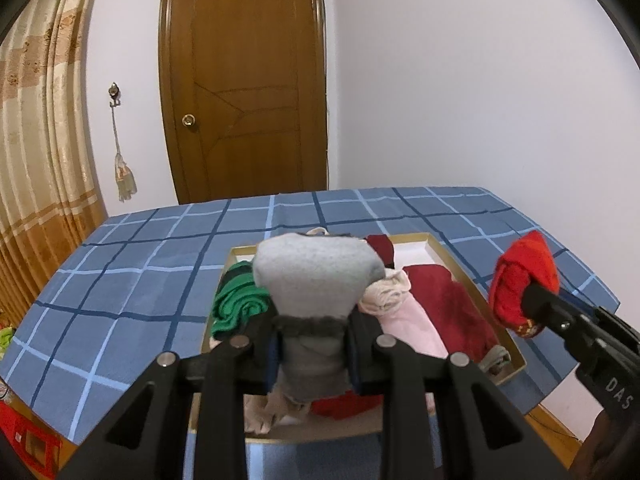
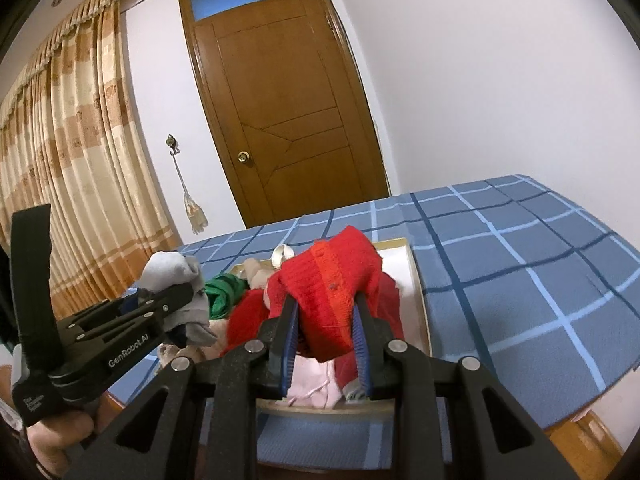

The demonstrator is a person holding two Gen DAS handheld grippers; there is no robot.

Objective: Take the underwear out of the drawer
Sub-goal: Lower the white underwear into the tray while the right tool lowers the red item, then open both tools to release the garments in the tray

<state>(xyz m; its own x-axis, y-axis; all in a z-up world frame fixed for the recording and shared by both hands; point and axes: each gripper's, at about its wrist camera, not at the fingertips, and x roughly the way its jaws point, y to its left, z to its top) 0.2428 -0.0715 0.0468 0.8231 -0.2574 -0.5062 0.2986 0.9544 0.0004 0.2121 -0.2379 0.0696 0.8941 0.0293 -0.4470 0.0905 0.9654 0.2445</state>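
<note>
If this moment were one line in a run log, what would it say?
left gripper: shut on grey garment | right gripper: shut on red garment | both above open drawer

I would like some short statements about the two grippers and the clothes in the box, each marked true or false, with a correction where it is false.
1. The left gripper is shut on a grey garment. True.
2. The right gripper is open and holds nothing. False: it is shut on a red knitted garment.
3. A green garment lies in the shallow box. True.
4. The box stands on bare wooden floor. False: it stands on a blue checked cloth.
5. The wooden door behind is closed. True.
</note>
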